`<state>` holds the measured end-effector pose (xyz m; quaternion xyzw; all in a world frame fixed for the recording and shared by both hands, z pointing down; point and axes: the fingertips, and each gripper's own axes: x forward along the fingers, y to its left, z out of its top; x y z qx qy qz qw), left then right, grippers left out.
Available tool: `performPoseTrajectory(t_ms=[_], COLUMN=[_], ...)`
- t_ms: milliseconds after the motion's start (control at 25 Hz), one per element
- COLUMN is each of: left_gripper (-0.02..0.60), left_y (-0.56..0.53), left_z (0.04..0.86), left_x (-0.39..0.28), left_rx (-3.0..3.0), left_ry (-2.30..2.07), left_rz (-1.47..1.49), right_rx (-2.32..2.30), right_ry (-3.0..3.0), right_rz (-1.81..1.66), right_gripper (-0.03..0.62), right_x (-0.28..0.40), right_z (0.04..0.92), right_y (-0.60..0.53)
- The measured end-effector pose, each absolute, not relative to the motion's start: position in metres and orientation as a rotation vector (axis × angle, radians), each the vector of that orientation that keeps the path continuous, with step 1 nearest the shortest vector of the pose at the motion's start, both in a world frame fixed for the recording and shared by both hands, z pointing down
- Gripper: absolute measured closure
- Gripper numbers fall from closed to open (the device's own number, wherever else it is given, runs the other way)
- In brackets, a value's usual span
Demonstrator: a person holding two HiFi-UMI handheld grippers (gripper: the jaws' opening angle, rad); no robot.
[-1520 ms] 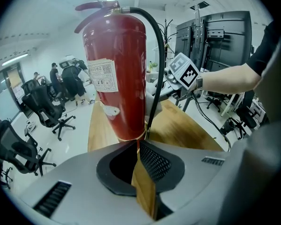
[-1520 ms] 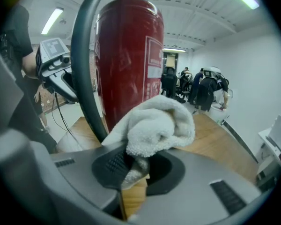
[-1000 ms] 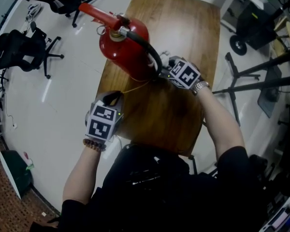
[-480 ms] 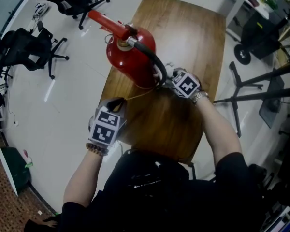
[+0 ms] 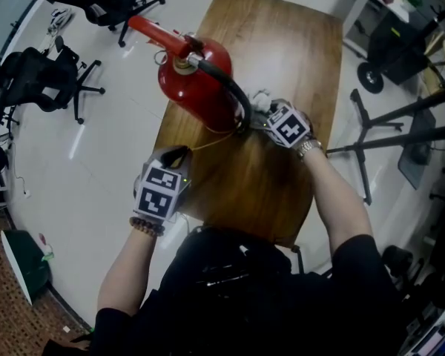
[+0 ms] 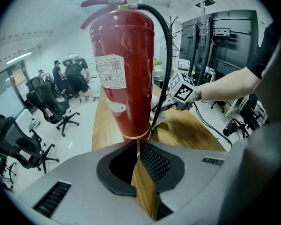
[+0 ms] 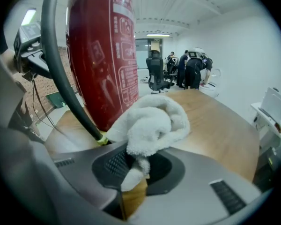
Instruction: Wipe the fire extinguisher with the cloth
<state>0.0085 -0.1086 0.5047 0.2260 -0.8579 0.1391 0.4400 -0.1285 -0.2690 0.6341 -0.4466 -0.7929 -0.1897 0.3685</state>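
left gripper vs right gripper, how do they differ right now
The left gripper has jaws together; the right gripper is clamped on the white cloth. The left gripper sits back from the fire extinguisher; the right gripper is close beside its base. Both point toward it.

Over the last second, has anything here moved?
The right tongs, clamping the white cloth, slipped slightly down beside the fire extinguisher. The left tongs stayed shut and still; the extinguisher stands unmoved on the table.
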Motion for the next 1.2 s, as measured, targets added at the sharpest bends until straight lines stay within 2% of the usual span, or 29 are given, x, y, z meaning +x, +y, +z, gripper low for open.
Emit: performPoseTrajectory(t_ms=[360, 680, 1200], left_gripper=[0.569, 0.561, 0.561], left_y=[-0.117, -0.120, -0.103], left_z=[0.493, 0.475, 0.422], left_x=[0.006, -0.002, -0.004], left_rx=[0.627, 0.815, 1.388], left_ry=[-2.171, -2.235, -2.247], left_rz=[0.340, 0.283, 0.291], right_rx=[-1.067, -0.942, -0.889], right_ry=[-2.146, -2.226, -2.263], right_rz=[-0.468, -0.419, -0.429], right_gripper=[0.520, 0.520, 0.519], right_x=[-0.113, -0.070, 0.018], right_z=[0.582, 0.543, 0.481], right_y=[-0.300, -0.312, -0.241])
